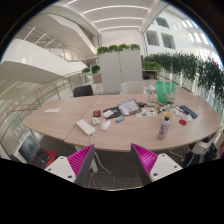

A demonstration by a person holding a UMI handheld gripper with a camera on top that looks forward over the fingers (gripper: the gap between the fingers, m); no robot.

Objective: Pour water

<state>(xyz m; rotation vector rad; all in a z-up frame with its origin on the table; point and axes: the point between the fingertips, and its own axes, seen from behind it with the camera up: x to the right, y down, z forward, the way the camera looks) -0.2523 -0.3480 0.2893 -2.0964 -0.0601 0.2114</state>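
My gripper (112, 160) is open, its two magenta-padded fingers (80, 160) spread wide with nothing between them. It hovers back from the near edge of a long oval wooden table (70, 122). On the table's right part stands a small clear bottle with a dark cap (164, 127), well beyond the fingers and to their right. A green basket-like container (165, 91) stands farther back on the right. Below the fingers lies dark carpet with a thin white cable.
On the table lie white boxes (87, 126), an open laptop or tablet (128, 108), papers and small items. Dark chairs (83, 90) stand around it. White cabinets with plants on top (120, 68) lie behind, and a hedge of plants (190, 68) to the right.
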